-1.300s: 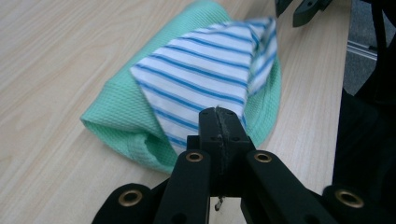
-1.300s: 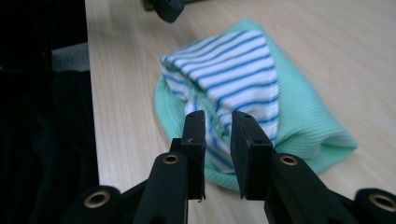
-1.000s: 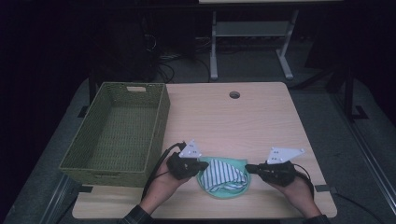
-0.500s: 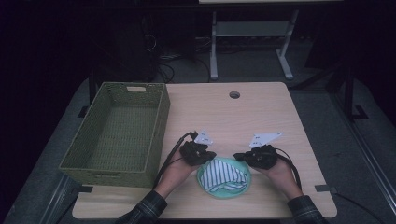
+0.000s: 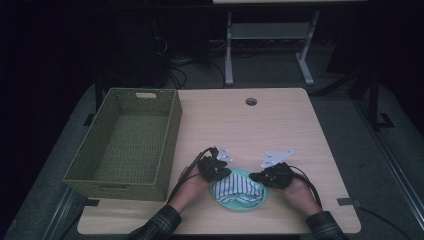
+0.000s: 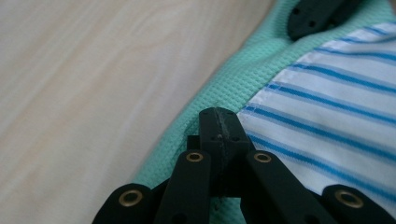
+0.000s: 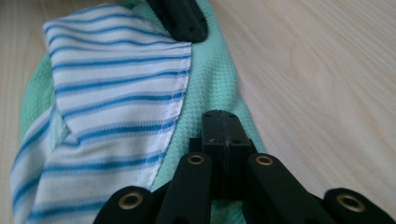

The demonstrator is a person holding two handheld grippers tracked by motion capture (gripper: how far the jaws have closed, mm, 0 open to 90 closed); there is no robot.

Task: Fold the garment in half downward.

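1. Far left: green wicker basket (image 5: 172,130) on the tabletop (image 5: 250,130), nothing seen inside.
2. Right of the basket, near its front corner: left claw (image 5: 226,173), clenched, jaws pressed flat together. In the left gripper view, left claw (image 6: 219,122) tip down on the mint edge of the cloth bundle (image 6: 280,70), right at the seam of the striped layer. No fold seen between the jaws, so probably pressing rather than pinching.
3. Further right of the basket, well apart from it and close to the front edge of the tabletop: cloth bundle (image 5: 240,187), a rounded mint piece with a blue-striped white piece folded on top, lying flat.
4. Furthest from the basket: right claw (image 5: 255,176), likewise clenched. In the right gripper view, right claw (image 7: 220,123) tip resting on the mint border of the cloth bundle (image 7: 116,93), just beside the striped hem.
5. Step in hand, by judgement: bracketing the bundle from both sides, one claw at each end, ahead of gathering it up.
6. Next move, by judgement: releasing both claws, biting into the mint edges through both layers, then lifting evenly and carrying leftward over the basket wall. Risk of the striped layer sliding off if only the mint one gets caught.
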